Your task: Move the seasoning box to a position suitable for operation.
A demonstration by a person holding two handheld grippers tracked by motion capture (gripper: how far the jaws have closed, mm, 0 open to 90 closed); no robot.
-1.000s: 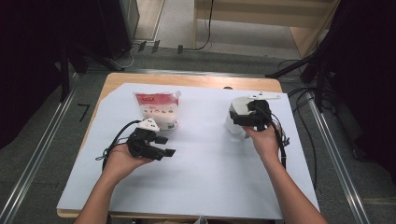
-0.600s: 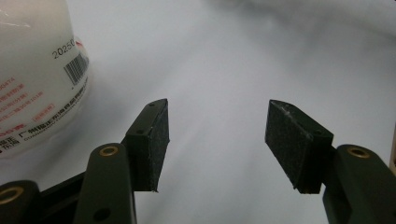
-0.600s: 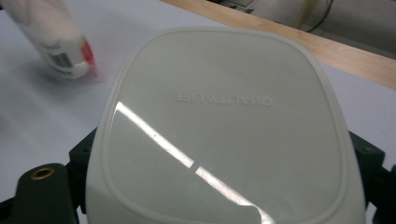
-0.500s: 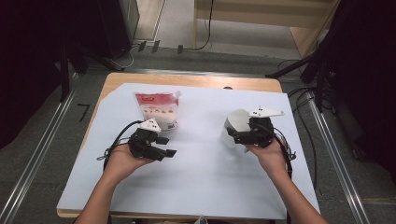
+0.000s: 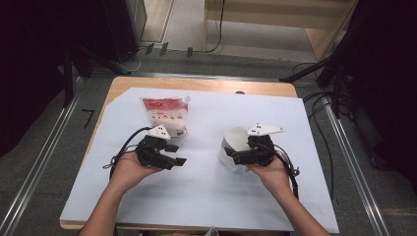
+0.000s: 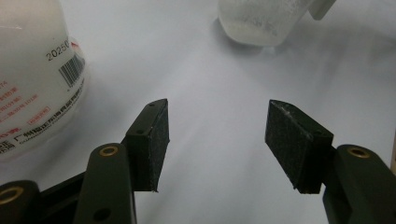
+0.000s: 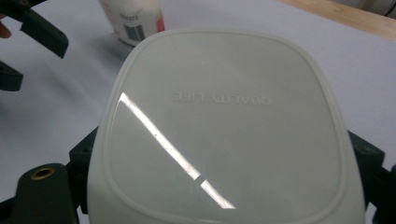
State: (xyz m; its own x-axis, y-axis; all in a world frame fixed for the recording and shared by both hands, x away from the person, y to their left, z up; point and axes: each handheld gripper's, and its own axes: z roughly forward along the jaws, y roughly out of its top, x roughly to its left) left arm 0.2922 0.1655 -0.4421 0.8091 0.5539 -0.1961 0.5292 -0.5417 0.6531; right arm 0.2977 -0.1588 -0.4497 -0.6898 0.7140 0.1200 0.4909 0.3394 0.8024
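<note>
Right gripper (image 5: 231, 157): jaws clamped on the two sides of a white, rounded-square plastic container (image 5: 235, 147). Its flat face with raised lettering sits right in front of that gripper's camera, so the container lies between the jaws.

Left gripper (image 5: 181, 155): jaws spread fairly wide, nothing between them, just bare worktop (image 5: 206, 196) covered in a pale sheet.

Pouch: a white plastic pouch with a red top and a barcode (image 5: 167, 115) lies just beyond the left jaws, off to their left in the left gripper view, not touching them.

Container vs left jaws: well ahead of them, out past the tips, a bit right of centre.

Hands: both rest low over the worktop, well apart from each other.
</note>
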